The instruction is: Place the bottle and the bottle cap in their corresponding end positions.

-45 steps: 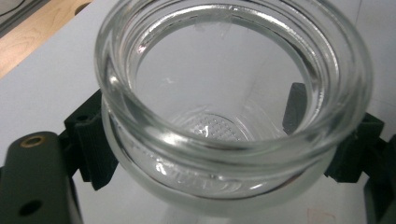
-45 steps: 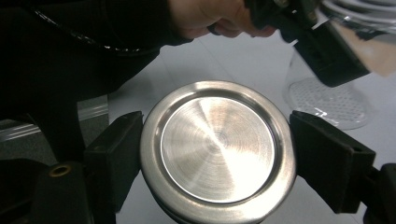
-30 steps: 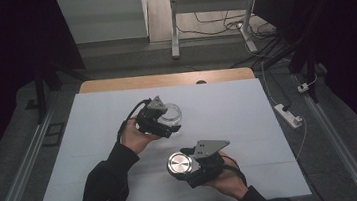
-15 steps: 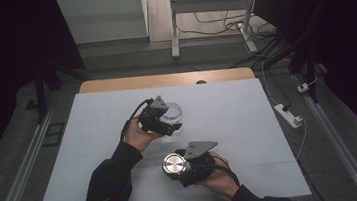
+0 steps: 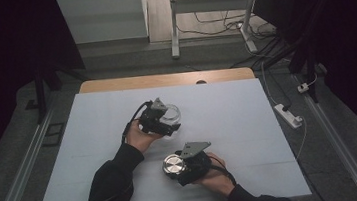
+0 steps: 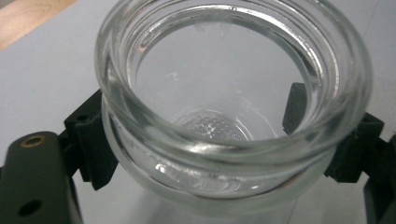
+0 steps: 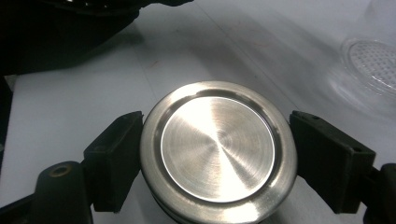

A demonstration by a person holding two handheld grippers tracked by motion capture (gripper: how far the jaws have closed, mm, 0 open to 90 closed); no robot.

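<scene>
A clear glass jar [image 5: 170,115] [image 6: 224,107] with an open mouth sits between the black jaws of my left gripper [image 5: 166,122], which is shut on its body just below the rim. In the left gripper view the jar is empty and the white table shows through it. A round brushed-metal lid [image 5: 173,165] [image 7: 218,151] is clamped by its edge in my right gripper [image 5: 177,167], flat face up, low over the table near the front. The lid is in front of the jar and apart from it.
The white table top [image 5: 238,109] has a wooden strip along its far edge [image 5: 164,80]. A white power strip [image 5: 288,115] lies off the right side. Desk legs and cables stand on the floor beyond. The jar's base [image 7: 371,60] shows at the right gripper view's upper right.
Both hands have sunk toward the table. The right gripper with the lid has moved left and nearer the front edge; the left gripper with the jar has shifted only slightly.
</scene>
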